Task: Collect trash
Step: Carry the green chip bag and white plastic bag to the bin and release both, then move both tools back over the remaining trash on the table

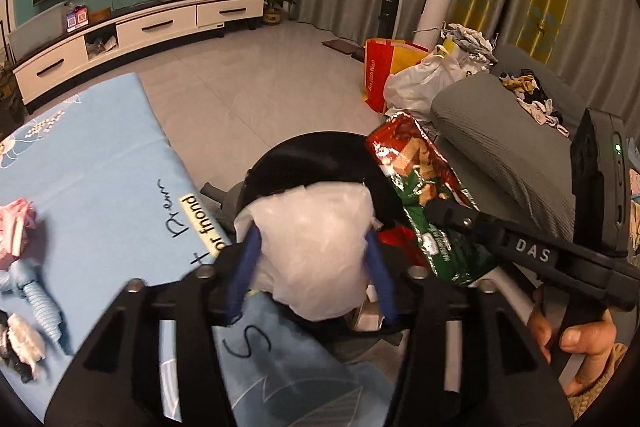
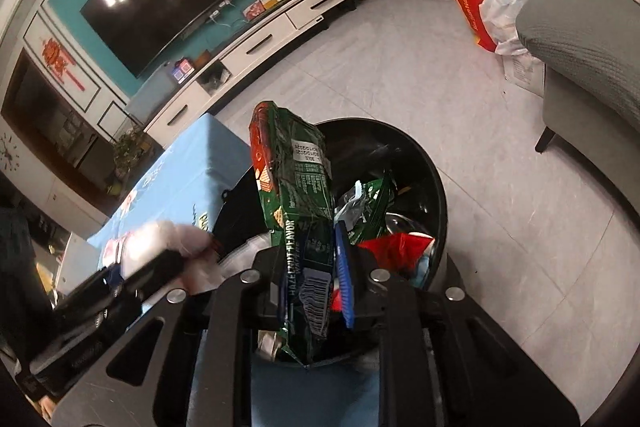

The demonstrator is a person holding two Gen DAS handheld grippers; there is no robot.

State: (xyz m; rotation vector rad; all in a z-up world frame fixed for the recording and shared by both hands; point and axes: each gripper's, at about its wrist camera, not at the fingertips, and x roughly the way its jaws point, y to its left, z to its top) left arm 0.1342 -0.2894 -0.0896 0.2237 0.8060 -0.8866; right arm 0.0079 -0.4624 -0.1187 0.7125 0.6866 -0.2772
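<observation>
A black trash bin point(image 1: 312, 143) point(image 2: 436, 187) stands on the floor at the table's edge, with wrappers and a red scrap inside. My left gripper point(image 1: 312, 267) is over it, blue fingers point(image 1: 246, 267) spread wide, with a white crumpled plastic wad point(image 1: 316, 239) lying loosely between them. A green and red wafer wrapper point(image 1: 420, 179) point(image 2: 296, 179) stands upright over the bin between the fingers of my right gripper point(image 2: 312, 275), whose jaws are slightly apart and not pressing it. Its left pad is hidden behind the wrapper. In the right wrist view the left gripper point(image 2: 120, 279) and wad point(image 2: 176, 235) are blurred.
A light blue tablecloth point(image 1: 100, 187) covers the table at left, with pink paper point(image 1: 16, 227) and a blue striped scrap point(image 1: 40, 299) on it. A grey sofa arm point(image 1: 500, 147) is at right. A red-yellow bag point(image 1: 380, 67) and a white bag point(image 1: 420, 83) sit on the tiled floor.
</observation>
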